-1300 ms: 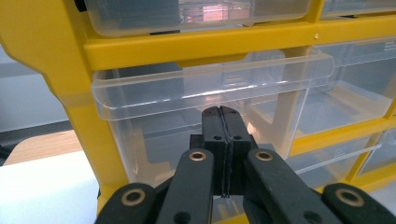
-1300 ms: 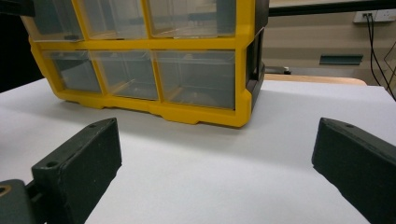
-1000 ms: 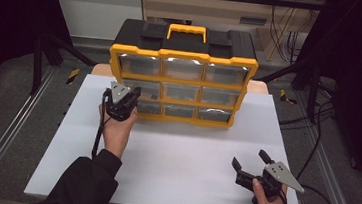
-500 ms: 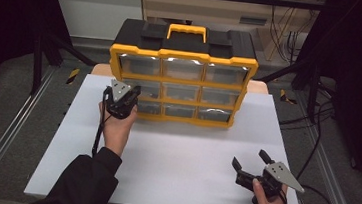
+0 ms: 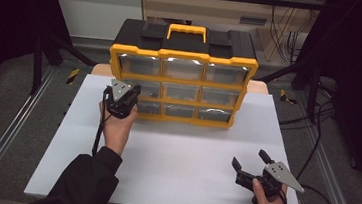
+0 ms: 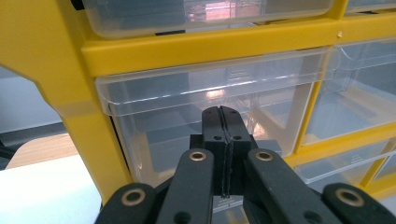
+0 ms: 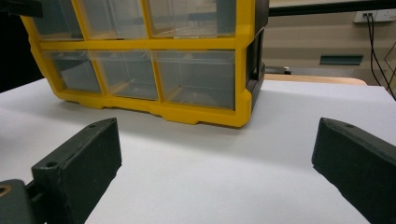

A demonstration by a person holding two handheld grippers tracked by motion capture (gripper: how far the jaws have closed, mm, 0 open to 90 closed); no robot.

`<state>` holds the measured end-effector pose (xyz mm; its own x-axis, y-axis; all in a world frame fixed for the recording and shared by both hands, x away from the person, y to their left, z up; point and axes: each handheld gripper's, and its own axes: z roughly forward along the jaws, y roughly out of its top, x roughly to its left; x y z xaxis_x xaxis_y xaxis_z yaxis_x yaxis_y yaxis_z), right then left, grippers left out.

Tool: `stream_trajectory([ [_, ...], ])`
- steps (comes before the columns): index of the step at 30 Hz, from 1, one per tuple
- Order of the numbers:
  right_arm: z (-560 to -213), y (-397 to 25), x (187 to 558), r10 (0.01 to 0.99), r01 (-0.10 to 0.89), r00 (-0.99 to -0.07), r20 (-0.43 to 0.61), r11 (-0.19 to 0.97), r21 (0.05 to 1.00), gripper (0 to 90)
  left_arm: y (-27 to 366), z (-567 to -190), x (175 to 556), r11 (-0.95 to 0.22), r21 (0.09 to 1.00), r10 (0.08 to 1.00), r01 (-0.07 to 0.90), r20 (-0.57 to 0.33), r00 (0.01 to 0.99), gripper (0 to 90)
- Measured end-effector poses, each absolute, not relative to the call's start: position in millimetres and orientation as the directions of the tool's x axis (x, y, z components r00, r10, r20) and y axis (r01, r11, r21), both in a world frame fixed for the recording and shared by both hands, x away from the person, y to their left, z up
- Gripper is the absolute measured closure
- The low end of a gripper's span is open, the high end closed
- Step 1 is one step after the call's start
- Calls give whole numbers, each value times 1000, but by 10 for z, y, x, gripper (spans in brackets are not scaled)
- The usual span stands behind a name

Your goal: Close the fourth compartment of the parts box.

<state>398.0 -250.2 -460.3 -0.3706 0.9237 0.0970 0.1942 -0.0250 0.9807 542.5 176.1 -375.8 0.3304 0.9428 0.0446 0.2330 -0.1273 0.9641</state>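
From the high view, a yellow and black drawer cabinet [image 5: 182,74] stands at the far edge of the white table [image 5: 173,156]. The left gripper [image 5: 121,98] is at the cabinet's left column, probably placed to work a drawer; the right gripper [image 5: 253,170] waits near the table's near right corner.

In the left gripper view, the jaws are pressed together right at the front of a clear drawer [image 6: 210,116], which looks empty.

In the right gripper view, the jaws stand wide apart over bare table, with the cabinet's drawers beyond apparently empty too.
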Motion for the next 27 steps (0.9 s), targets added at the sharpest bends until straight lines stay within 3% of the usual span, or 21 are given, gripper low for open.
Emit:
stream_trajectory([
  [27, -4606, -2507, 3985, 924, 196, -369, 99, -26, 980, 18, 1744, -3745, 5467, -138, 963, 941, 230, 55, 335, 900],
])
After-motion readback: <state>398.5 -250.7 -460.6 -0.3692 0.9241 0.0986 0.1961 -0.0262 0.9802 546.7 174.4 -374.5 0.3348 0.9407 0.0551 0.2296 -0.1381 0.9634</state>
